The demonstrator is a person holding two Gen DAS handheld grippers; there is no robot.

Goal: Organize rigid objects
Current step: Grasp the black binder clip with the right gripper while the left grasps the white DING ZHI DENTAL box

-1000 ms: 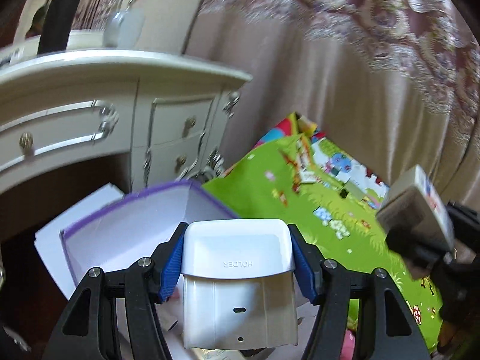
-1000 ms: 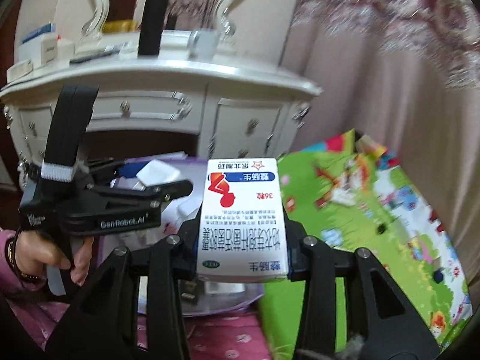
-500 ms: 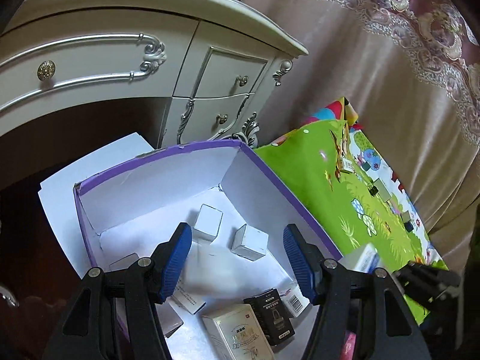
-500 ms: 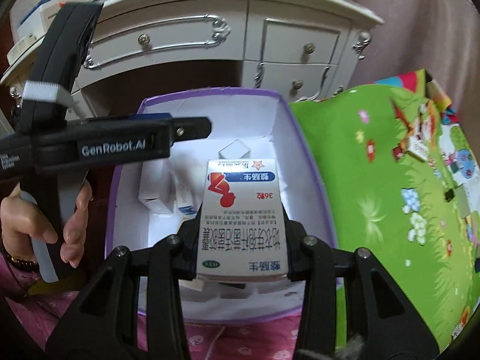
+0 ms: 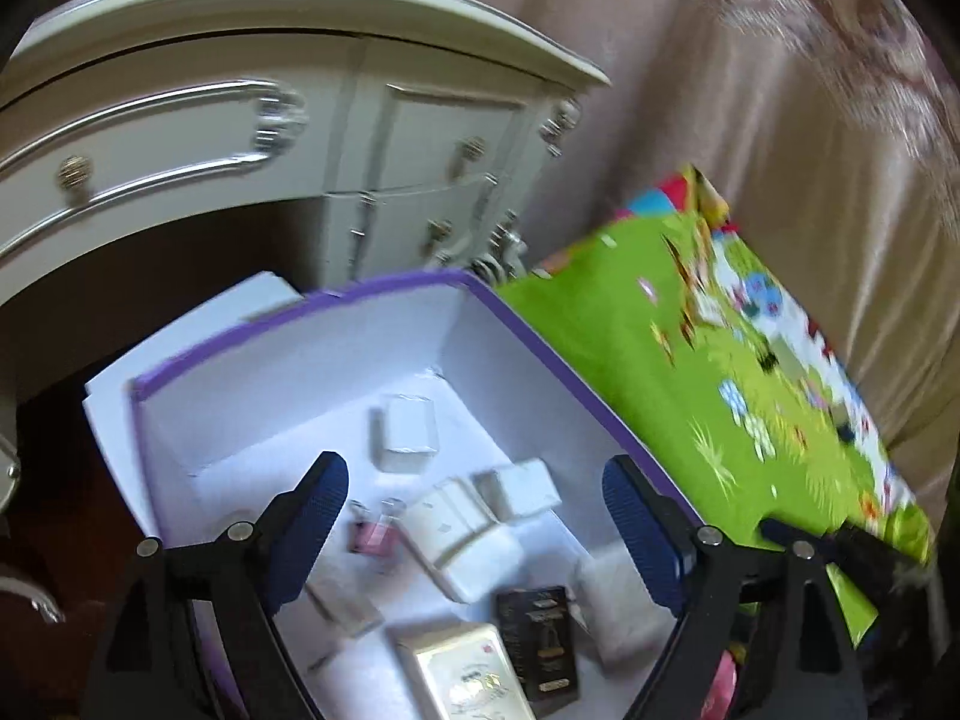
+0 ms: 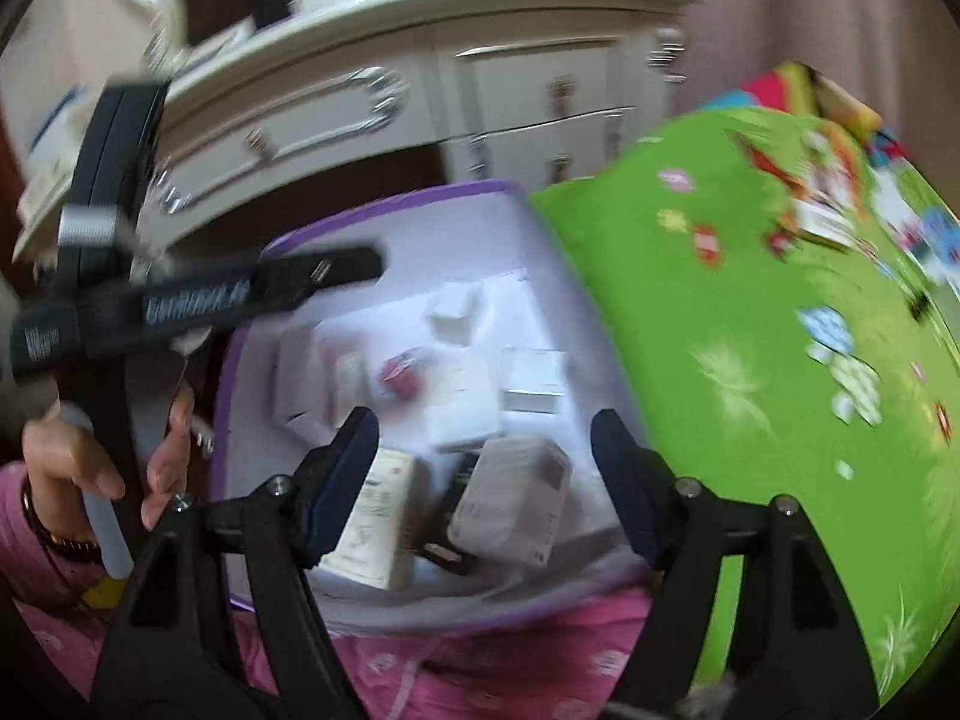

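Medicine box (image 6: pixel 513 501) released into purple-rimmed box (image 6: pixel 384 207), right gripper (image 6: pixel 483 477) apart and empty, left gripper (image 5: pixel 474 531) apart above it

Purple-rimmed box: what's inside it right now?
The purple-rimmed box holds several small white cartons, a black packet, a cream carton and a small pink item. Its near corners are hidden behind the open left gripper.

small boxes (image 5: pixel 522 486) in storage box (image 5: pixel 300 312), play mat (image 5: pixel 690 372) right, dresser (image 5: pixel 240 114) behind
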